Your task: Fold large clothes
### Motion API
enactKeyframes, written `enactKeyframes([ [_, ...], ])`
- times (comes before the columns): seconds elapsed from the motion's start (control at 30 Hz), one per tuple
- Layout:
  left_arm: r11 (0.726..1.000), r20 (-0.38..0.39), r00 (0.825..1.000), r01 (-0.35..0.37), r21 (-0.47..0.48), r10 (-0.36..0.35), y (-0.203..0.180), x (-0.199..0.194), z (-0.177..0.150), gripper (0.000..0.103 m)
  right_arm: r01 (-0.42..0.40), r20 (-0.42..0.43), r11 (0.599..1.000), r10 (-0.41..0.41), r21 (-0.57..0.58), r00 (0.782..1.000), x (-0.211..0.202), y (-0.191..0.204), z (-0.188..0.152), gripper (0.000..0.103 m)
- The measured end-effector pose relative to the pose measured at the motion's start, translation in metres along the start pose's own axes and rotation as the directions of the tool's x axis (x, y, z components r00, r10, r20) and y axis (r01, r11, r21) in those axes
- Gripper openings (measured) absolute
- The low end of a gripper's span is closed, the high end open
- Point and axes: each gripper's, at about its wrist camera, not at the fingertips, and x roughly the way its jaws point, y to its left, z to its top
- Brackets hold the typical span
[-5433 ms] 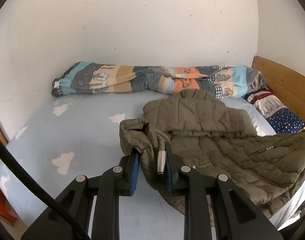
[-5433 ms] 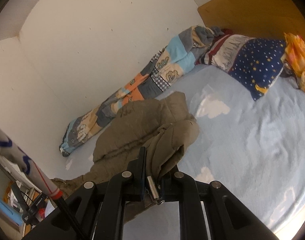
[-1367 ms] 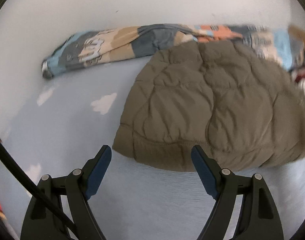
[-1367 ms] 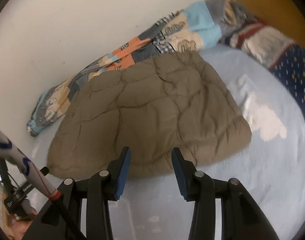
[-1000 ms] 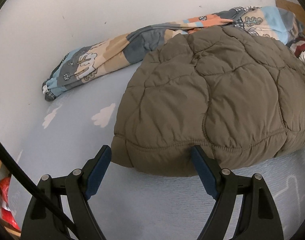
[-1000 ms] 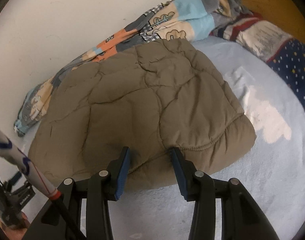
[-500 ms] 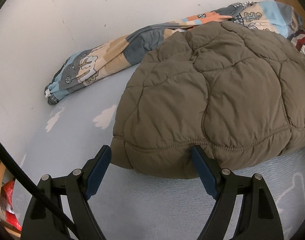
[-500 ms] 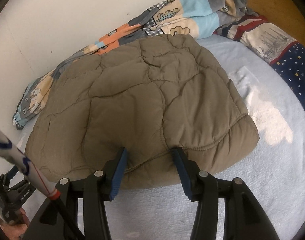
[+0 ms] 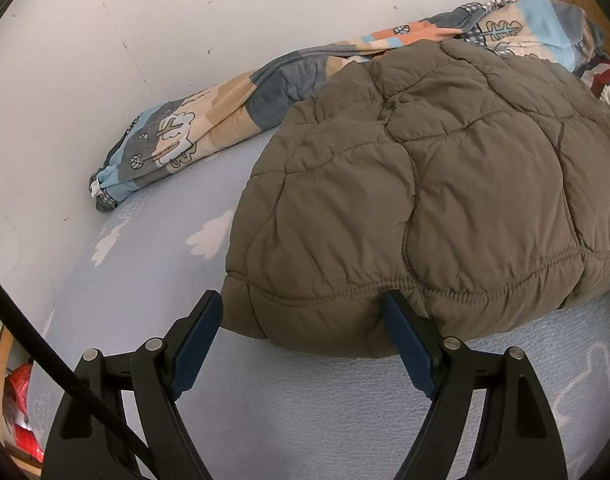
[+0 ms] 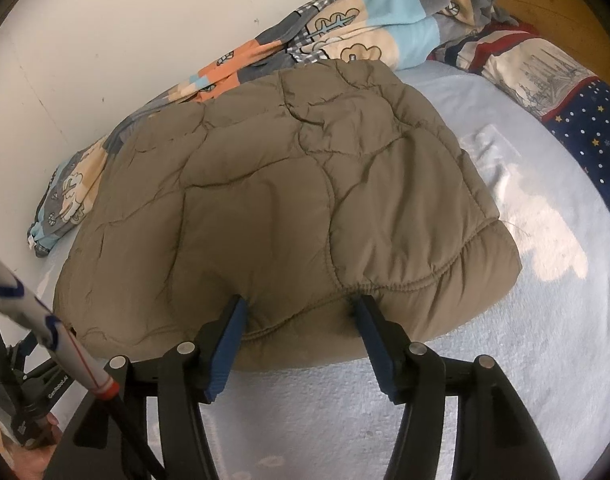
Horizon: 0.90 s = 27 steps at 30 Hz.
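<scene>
An olive quilted jacket [image 9: 425, 200] lies folded into a thick pad on the light-blue cloud-print bed sheet [image 9: 305, 420]. My left gripper [image 9: 301, 308] stands wide open at the jacket's near hem. Its right pad touches the hem, and its left pad sits just off the jacket's near-left corner. In the right wrist view the same jacket [image 10: 285, 200] fills the middle. My right gripper [image 10: 299, 310] is at the near hem with its jaws opening. A puffy stretch of hem bulges between its blue pads.
A rolled patchwork quilt [image 9: 209, 128] runs along the white wall behind the jacket. A star-print pillow [image 10: 565, 92] and a wooden headboard [image 10: 545, 0] are at the right. A tripod [image 10: 25, 412] and a striped pole [image 10: 45, 320] stand off the bed's left edge.
Both grippers, earlier shut on parts of the jacket, have let go, and it now lies folded. Both moved up to its near hem, and the right jaws have widened over the last second.
</scene>
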Motion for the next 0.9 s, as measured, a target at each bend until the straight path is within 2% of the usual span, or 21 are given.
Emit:
enactKeyframes([
  [0.47, 1.000, -0.010, 1.000, 0.015, -0.011, -0.015, 0.002, 0.002, 0.000, 0.081, -0.041, -0.008, 0.994, 0.042, 0.101, 0.999, -0.008, -0.015, 0.004, 0.062],
  [0.9, 1.000, -0.011, 1.000, 0.014, -0.011, -0.014, 0.002, 0.002, 0.000, 0.082, 0.009, -0.021, 0.985, -0.005, 0.170, 1.000, -0.007, -0.033, 0.005, 0.063],
])
